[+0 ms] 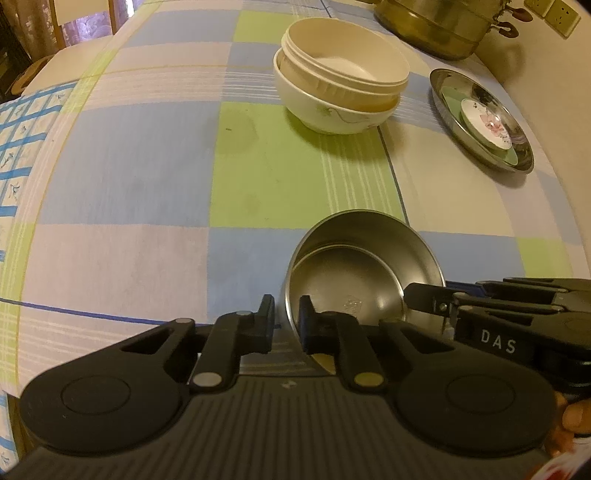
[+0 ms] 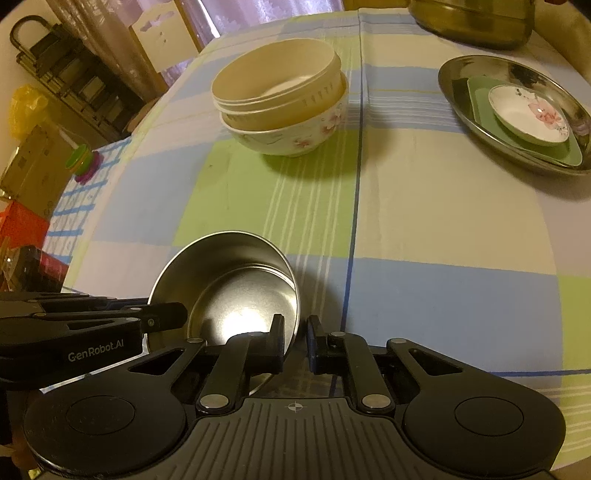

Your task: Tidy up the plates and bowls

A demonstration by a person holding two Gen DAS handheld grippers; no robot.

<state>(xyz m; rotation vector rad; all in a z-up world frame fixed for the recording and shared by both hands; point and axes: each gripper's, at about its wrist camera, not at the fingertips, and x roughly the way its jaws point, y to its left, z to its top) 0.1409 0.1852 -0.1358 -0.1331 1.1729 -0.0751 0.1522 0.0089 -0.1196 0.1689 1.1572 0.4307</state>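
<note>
A steel bowl [image 1: 369, 236] [image 2: 221, 254] stands near the table's front edge, and a smaller steel bowl seems to sit inside it. My left gripper [image 1: 286, 314] [image 2: 173, 314] is shut on its left rim. Opposite it, my right gripper [image 2: 295, 328] [image 1: 421, 295] is shut on the right rim. Farther back, a stack of cream bowls [image 1: 340, 85] [image 2: 280, 99] rests in a floral bowl. To the right lies a steel plate [image 1: 480, 88] [image 2: 517, 70] carrying a green plate [image 1: 448, 98] [image 2: 480, 99] and a floral saucer [image 1: 487, 125] [image 2: 528, 114].
A large brass pot [image 1: 432, 26] [image 2: 476, 22] stands at the back right by the wall. The checked tablecloth [image 1: 147, 184] falls away at the left edge. Beyond that edge are a chair, a dark rack [image 2: 74, 74] and boxes. A hand [image 1: 572, 424] shows at the lower right.
</note>
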